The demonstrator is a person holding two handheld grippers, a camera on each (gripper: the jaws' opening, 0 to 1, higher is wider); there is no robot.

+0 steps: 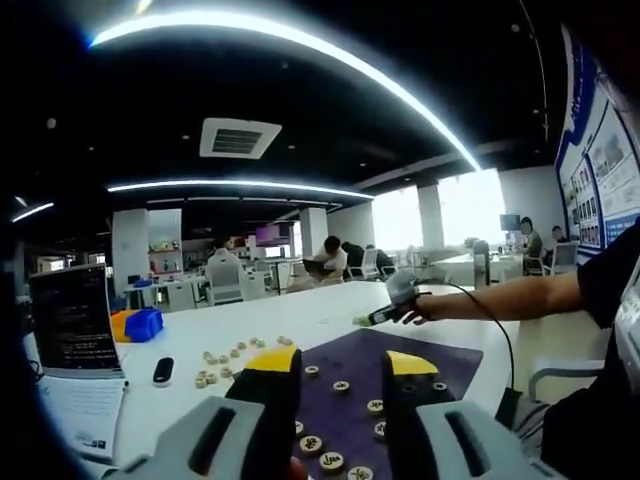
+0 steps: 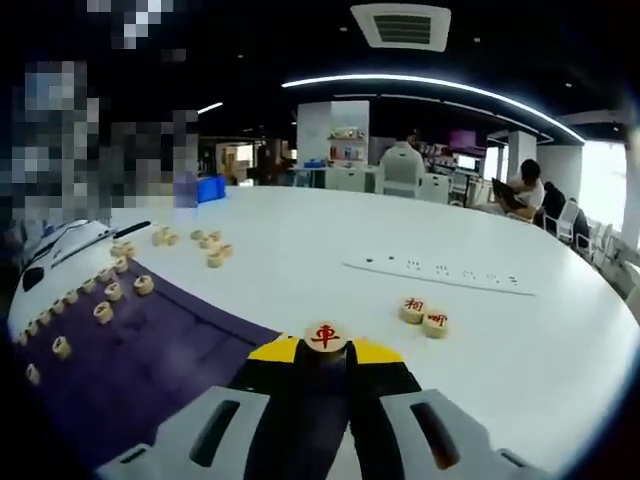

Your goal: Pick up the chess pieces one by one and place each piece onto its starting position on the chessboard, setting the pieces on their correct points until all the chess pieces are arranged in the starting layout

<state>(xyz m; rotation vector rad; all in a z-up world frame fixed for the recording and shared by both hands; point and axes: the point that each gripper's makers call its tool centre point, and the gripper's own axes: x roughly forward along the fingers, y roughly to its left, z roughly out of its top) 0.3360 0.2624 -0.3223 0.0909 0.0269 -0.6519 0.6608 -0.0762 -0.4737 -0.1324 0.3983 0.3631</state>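
Observation:
A purple chessboard mat [image 1: 440, 352] lies on the white table, with round wooden chess pieces [image 1: 341, 386] on it. My left gripper [image 1: 342, 366] hovers over its near part, open, yellow-tipped jaws apart with nothing between them. Loose pieces [image 1: 228, 358] lie on the table left of the mat. A person's arm holds my right gripper [image 1: 396, 298] beyond the mat's far edge. In the right gripper view, my right gripper [image 2: 326, 352] is shut on a red-marked chariot piece [image 2: 326, 334] above the table. Two red-marked pieces [image 2: 424, 315] lie just ahead of it. The mat [image 2: 150, 370] carries a row of pieces [image 2: 105, 292].
An open laptop [image 1: 70, 320], a black device [image 1: 162, 370] and a blue and orange bin [image 1: 142, 324] sit on the left. More loose pieces [image 2: 210, 250] and a long white strip [image 2: 440, 272] lie on the table. People sit at desks behind.

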